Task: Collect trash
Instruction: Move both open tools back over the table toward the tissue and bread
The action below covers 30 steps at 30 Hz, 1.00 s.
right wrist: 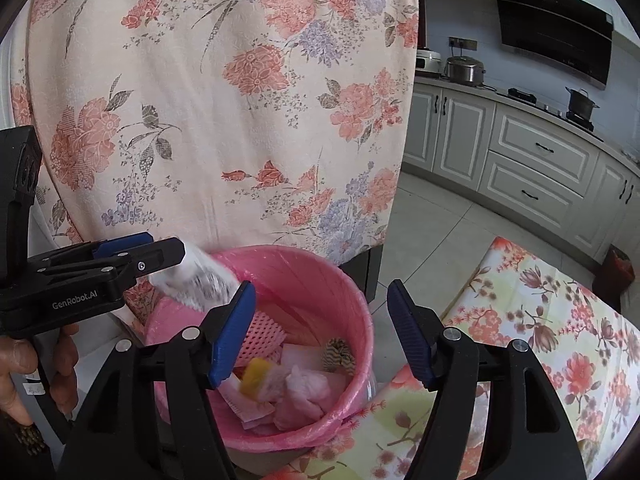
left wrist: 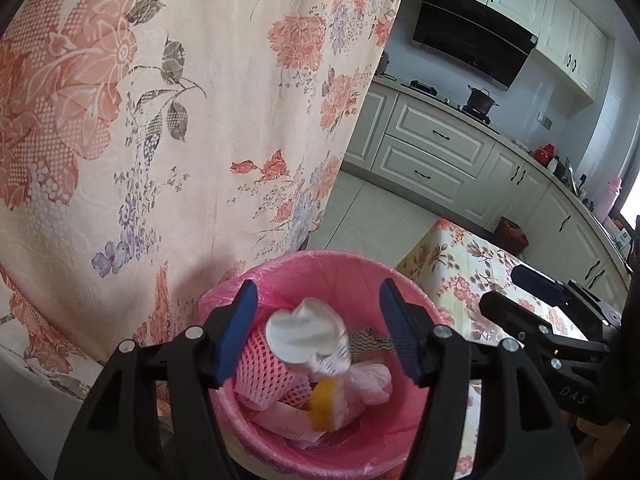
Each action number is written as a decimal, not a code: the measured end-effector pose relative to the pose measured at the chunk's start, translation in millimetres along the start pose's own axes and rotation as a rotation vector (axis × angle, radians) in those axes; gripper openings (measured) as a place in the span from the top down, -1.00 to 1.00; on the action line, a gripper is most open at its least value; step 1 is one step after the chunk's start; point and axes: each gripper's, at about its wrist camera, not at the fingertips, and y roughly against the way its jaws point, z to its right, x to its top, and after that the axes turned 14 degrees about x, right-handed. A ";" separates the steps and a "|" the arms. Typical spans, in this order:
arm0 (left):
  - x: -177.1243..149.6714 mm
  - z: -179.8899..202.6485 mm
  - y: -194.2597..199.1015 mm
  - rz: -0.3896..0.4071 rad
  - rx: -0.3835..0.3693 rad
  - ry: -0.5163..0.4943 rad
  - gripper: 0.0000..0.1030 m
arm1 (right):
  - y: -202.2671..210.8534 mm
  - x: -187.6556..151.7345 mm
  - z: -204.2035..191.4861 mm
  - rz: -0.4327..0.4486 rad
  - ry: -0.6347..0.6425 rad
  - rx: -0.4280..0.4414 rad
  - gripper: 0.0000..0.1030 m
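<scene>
The white crumpled wrapper (left wrist: 308,336) is falling free between the spread fingers of the left gripper (left wrist: 316,332), right above the pink bin (left wrist: 400,276); the right gripper (right wrist: 320,332) is also standing wide and empty beside it

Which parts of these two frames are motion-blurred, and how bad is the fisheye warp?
Left wrist view: the white crumpled wrapper over the pink bin is smeared by motion; the yellow piece inside is soft too; cabinets bow along the right edge. Right wrist view: the same wrapper streaks beside the left gripper; the rest is sharp, dark vignette in the corners.
</scene>
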 end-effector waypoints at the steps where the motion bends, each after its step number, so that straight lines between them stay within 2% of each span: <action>1: -0.1 0.8 -0.6 -0.002 0.000 -0.001 -0.19 | 2.4 -0.6 2.7 0.003 -0.003 -0.006 -0.26; 6: -2.5 5.3 -0.3 -0.005 -0.004 -0.009 -0.19 | 10.6 -6.0 13.6 0.006 -0.011 -0.035 -0.26; 8: -3.3 6.9 0.4 -0.006 -0.007 -0.013 -0.19 | 15.3 -9.5 17.9 0.011 -0.014 -0.037 -0.33; 17: -4.6 20.5 4.0 -0.002 -0.023 -0.043 -0.19 | 42.4 -25.0 47.2 0.026 -0.056 -0.096 -0.40; 30: -8.9 67.7 10.4 0.000 -0.067 -0.113 -0.20 | 96.6 -53.1 104.0 0.064 -0.140 -0.202 -0.42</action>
